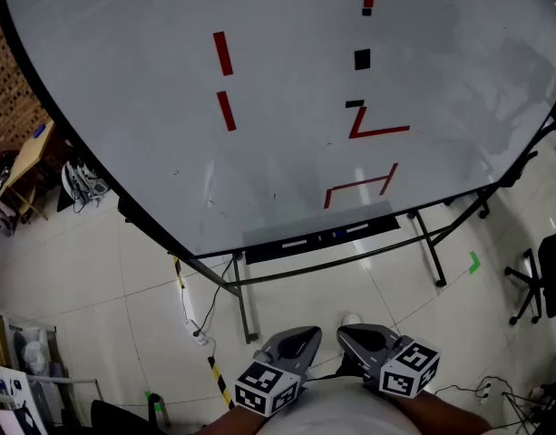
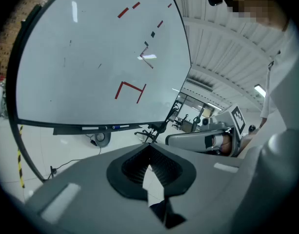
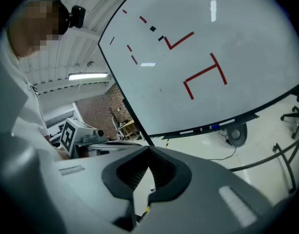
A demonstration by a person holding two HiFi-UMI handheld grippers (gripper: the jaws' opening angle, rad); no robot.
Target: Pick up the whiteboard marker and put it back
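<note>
- Both pairs of jaws are closed pad to pad and hold nothing. My left gripper (image 1: 307,335) and right gripper (image 1: 348,333) sit side by side at the bottom centre of the head view.
- The whiteboard marker (image 1: 336,236), the one showing blue, lies flat on the tray (image 1: 259,249), just below the middle of the frame and well apart from both grippers.
- I expect it to be light and stiff, with a smooth round barrel that could roll or slip. I would grip it across the middle of the barrel, not at the cap.
- The tray holds pale and blue lengths, perhaps two or three markers. They are too small for me to count.
- One whiteboard (image 1: 278,80) fills the upper frame. It carries five red marks and three small black ones.
- One office chair (image 1: 541,279) stands at the right edge.
</note>
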